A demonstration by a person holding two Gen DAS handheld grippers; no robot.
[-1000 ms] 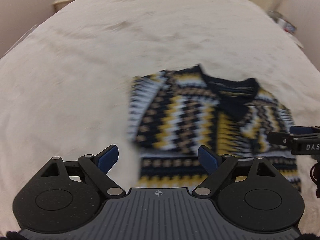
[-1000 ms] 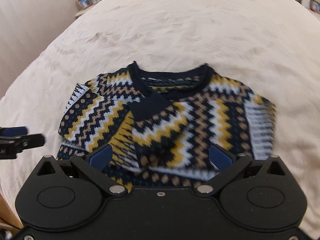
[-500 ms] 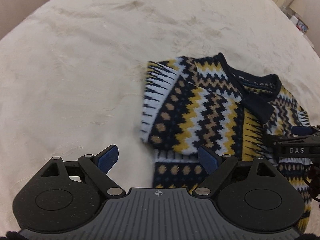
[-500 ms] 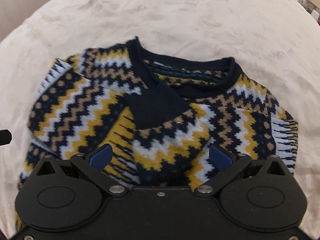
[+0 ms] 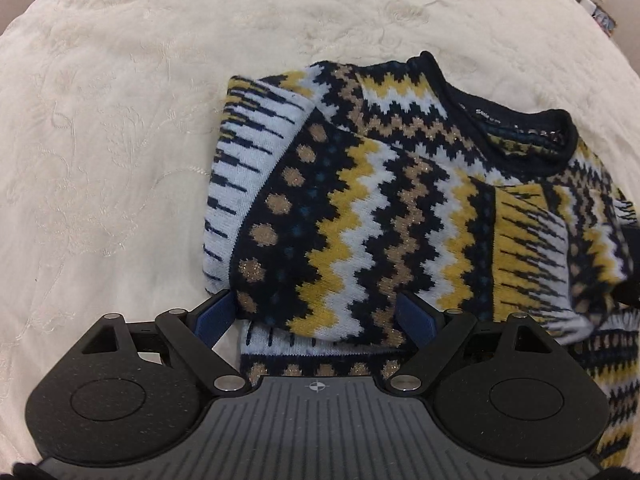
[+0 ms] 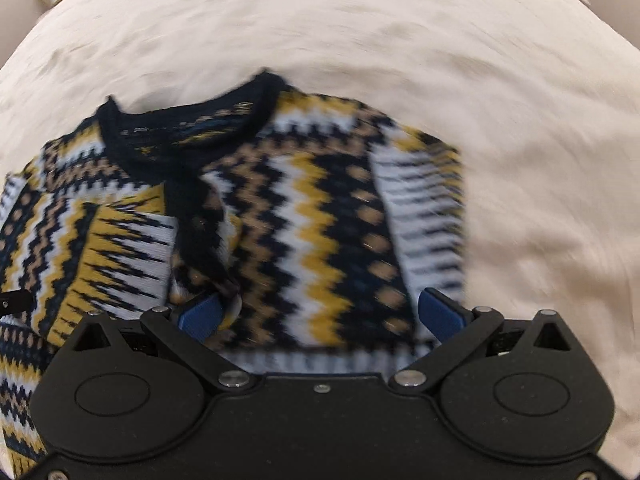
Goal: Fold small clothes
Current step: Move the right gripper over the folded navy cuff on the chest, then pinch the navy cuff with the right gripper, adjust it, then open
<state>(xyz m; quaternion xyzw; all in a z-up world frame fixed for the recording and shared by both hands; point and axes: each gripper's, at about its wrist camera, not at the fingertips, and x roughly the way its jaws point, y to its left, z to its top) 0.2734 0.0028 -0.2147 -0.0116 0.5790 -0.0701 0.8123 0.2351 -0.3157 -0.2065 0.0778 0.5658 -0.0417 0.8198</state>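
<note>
The patterned sweater [image 5: 392, 216] lies on the cream bedspread [image 5: 120, 128], both sleeves folded across its front. Left claw [image 5: 316, 316] and right claw [image 6: 320, 312] both stand wide, holding nothing, low over the hem.

Risk: closing on the top layer only could drag a sleeve out and undo the fold.

The neck label [image 5: 484, 112] is too small to read.

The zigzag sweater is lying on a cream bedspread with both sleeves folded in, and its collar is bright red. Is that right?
Not quite. The collar is dark navy, nearly black, not red; the left wrist view shows it clearly. The rest holds: the zigzag sweater lies on the cream bedspread with both sleeves folded in over its front.
</note>
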